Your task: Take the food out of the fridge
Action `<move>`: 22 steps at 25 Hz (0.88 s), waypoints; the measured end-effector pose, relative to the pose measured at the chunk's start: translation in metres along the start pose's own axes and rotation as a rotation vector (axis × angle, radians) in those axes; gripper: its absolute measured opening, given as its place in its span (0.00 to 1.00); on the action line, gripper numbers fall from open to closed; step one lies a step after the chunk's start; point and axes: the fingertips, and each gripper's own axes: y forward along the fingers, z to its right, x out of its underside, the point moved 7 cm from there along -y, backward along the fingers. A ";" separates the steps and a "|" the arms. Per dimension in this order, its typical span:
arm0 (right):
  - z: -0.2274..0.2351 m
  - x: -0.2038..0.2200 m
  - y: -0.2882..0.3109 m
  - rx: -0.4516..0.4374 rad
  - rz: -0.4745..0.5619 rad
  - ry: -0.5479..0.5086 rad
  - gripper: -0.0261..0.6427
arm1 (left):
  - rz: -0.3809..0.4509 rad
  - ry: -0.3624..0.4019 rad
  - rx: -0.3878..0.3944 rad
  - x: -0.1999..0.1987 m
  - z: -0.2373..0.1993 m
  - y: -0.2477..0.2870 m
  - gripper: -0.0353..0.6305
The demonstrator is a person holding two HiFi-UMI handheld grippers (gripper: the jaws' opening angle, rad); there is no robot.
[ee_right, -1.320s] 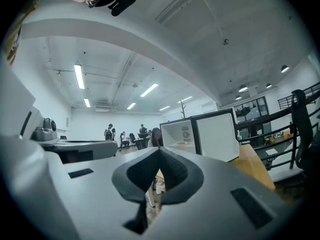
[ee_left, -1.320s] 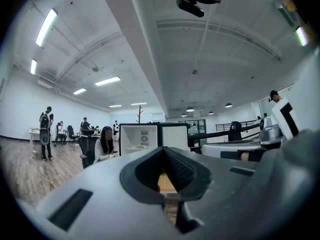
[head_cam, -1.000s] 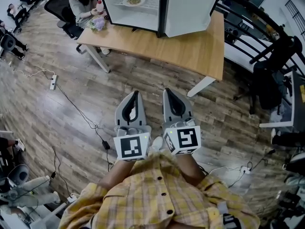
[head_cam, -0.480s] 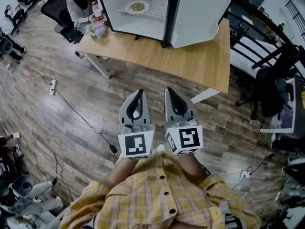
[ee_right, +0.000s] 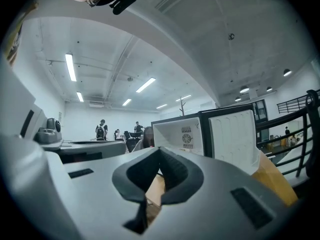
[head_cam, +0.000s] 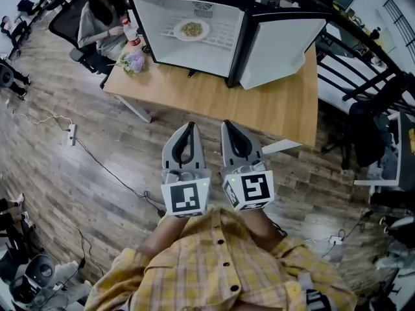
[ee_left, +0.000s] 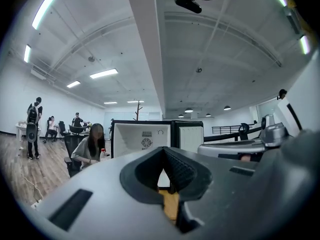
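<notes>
Plank floor (head_cam: 78, 161), wooden table (head_cam: 259, 102); boxy open fridge (head_cam: 241, 50), round plate (head_cam: 191, 29) inside; left tongs (head_cam: 189, 127), right tongs (head_cam: 228, 125) closed, empty.

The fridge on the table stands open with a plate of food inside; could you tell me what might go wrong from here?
1. The left gripper and right gripper are both shut; reaching in like that would probably shove the plate back on its shelf rather than grasp it.
2. The open door juts out at the right of the fridge, so the right gripper might knock it.
3. A cable trails across the floor nearby, a possible trip.
</notes>
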 end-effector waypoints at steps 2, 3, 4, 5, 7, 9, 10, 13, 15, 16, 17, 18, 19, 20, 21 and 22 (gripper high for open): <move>-0.001 -0.003 0.018 0.009 0.004 0.005 0.05 | 0.000 0.005 0.009 -0.004 -0.014 0.014 0.06; -0.001 -0.005 0.027 0.015 0.004 0.007 0.05 | 0.000 0.007 0.015 -0.005 -0.020 0.020 0.06; -0.001 -0.006 0.035 0.022 0.003 0.007 0.05 | -0.002 0.007 0.021 -0.006 -0.026 0.026 0.06; -0.002 -0.008 0.042 0.029 0.003 0.008 0.05 | -0.005 0.004 0.027 -0.006 -0.032 0.032 0.06; -0.003 -0.009 0.055 0.046 0.006 0.012 0.05 | -0.009 0.003 0.039 -0.006 -0.043 0.044 0.06; -0.005 -0.008 0.065 0.063 0.007 0.014 0.05 | -0.006 0.007 0.056 -0.007 -0.053 0.054 0.06; -0.006 -0.008 0.070 0.069 0.004 0.013 0.05 | -0.004 0.009 0.065 -0.008 -0.057 0.058 0.06; -0.012 -0.006 0.086 0.082 -0.001 0.014 0.05 | -0.009 0.014 0.083 -0.008 -0.072 0.068 0.06; -0.016 -0.007 0.095 0.095 -0.003 0.010 0.05 | -0.009 0.008 0.090 -0.007 -0.083 0.074 0.06; -0.018 -0.008 0.099 0.100 -0.003 0.007 0.05 | -0.007 0.008 0.093 -0.007 -0.087 0.076 0.06; -0.020 -0.007 0.102 0.104 -0.005 0.005 0.05 | -0.005 0.008 0.096 -0.007 -0.091 0.078 0.06; -0.021 -0.007 0.105 0.107 -0.007 0.004 0.05 | -0.004 0.007 0.099 -0.006 -0.093 0.080 0.06; -0.021 -0.006 0.108 0.110 -0.010 0.002 0.05 | -0.004 0.003 0.102 -0.006 -0.095 0.082 0.06; -0.021 -0.006 0.110 0.113 -0.014 0.001 0.05 | -0.005 -0.003 0.105 -0.005 -0.097 0.085 0.06; -0.021 -0.006 0.112 0.116 -0.018 0.000 0.05 | -0.008 -0.008 0.109 -0.004 -0.098 0.087 0.06; -0.021 -0.006 0.114 0.119 -0.022 -0.001 0.05 | -0.012 -0.010 0.113 -0.004 -0.098 0.088 0.06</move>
